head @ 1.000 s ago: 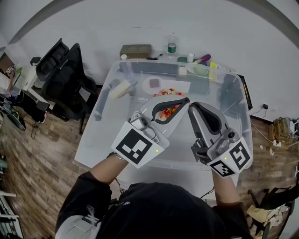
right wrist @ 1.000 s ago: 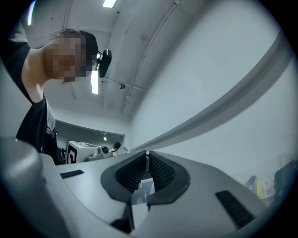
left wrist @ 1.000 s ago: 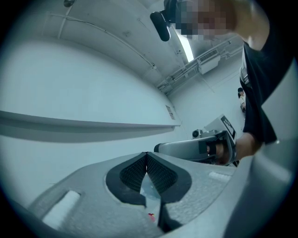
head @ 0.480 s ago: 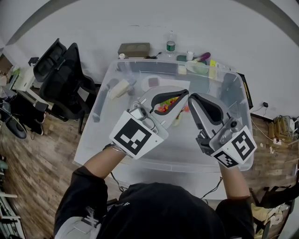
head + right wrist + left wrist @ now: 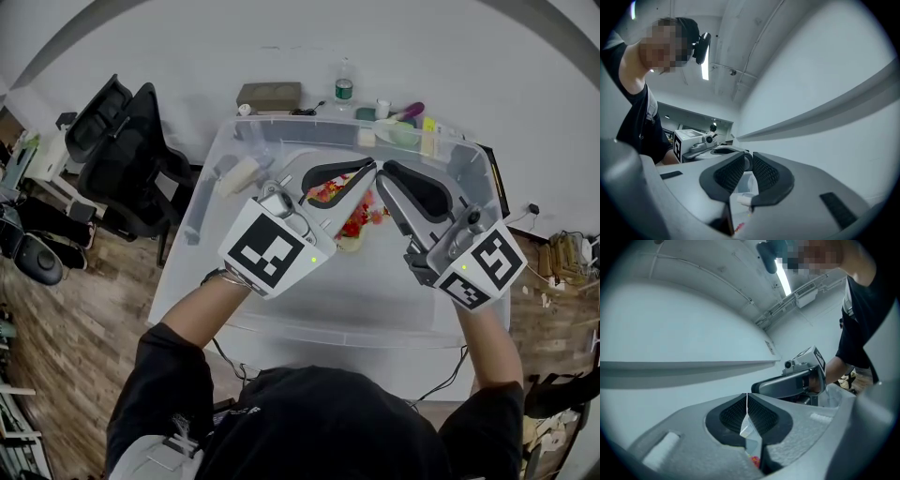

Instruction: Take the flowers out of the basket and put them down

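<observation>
Though the left hand-held gripper [image 5: 747,401] is clenched on a thin fold of clear wrap [image 5: 746,427], the right hand-held gripper [image 5: 747,161] has just been opening: jaws a little apart w/ wrap btwn them, pads not pressing. The flowers [image 5: 354,223] hang under both tips, just above what looks like the basket [image 5: 349,244], over the bin [image 5: 281,309] floor. Prob. very light, soft, easily crushed; the film looks slippery and crinkly. Best hold: bunched wrap or stems low down, not the blooms, w/ a gentle squeeze.
</observation>
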`<state>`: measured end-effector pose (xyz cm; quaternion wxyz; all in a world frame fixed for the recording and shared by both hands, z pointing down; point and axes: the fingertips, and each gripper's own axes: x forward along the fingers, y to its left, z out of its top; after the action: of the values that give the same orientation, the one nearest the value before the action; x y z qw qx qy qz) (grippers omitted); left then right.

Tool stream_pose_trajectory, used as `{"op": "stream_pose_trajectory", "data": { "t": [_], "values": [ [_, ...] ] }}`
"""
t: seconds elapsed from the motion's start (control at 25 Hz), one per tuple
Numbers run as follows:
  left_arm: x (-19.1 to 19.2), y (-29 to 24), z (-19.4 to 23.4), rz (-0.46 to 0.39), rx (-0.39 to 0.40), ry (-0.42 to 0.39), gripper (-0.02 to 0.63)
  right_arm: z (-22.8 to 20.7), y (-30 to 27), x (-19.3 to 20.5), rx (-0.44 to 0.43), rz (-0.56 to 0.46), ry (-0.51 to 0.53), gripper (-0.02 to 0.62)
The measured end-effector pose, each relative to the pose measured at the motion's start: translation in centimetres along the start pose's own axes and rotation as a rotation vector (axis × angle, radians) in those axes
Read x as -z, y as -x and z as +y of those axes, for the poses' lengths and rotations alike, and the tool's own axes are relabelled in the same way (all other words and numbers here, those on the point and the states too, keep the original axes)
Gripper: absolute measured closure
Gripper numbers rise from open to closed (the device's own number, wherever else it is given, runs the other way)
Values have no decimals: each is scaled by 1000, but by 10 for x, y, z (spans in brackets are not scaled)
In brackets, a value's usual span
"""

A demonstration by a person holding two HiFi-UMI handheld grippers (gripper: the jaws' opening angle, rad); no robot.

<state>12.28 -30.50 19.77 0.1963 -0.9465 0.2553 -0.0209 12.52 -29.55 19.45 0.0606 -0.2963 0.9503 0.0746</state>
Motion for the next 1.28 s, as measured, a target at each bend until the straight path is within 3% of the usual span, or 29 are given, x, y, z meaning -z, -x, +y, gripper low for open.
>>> {"op": "stream_pose_trajectory", "data": {
  "t": [0.44, 0.64, 0.92, 1.28],
  "values": [
    [20, -13, 24, 45, 11, -18, 601, -25, -20, 14, -29, 45, -8, 538],
    [38, -16, 25, 43, 44, -9, 600, -38, -22, 32, -25, 50, -12, 468],
    [70, -17, 27, 50, 70, 56, 545, -48, -25, 63, -41, 90, -30, 413],
    [115, -14, 21, 119, 134, 69, 463, -49, -24, 110, -74, 147, -65, 362]
  ]
}}
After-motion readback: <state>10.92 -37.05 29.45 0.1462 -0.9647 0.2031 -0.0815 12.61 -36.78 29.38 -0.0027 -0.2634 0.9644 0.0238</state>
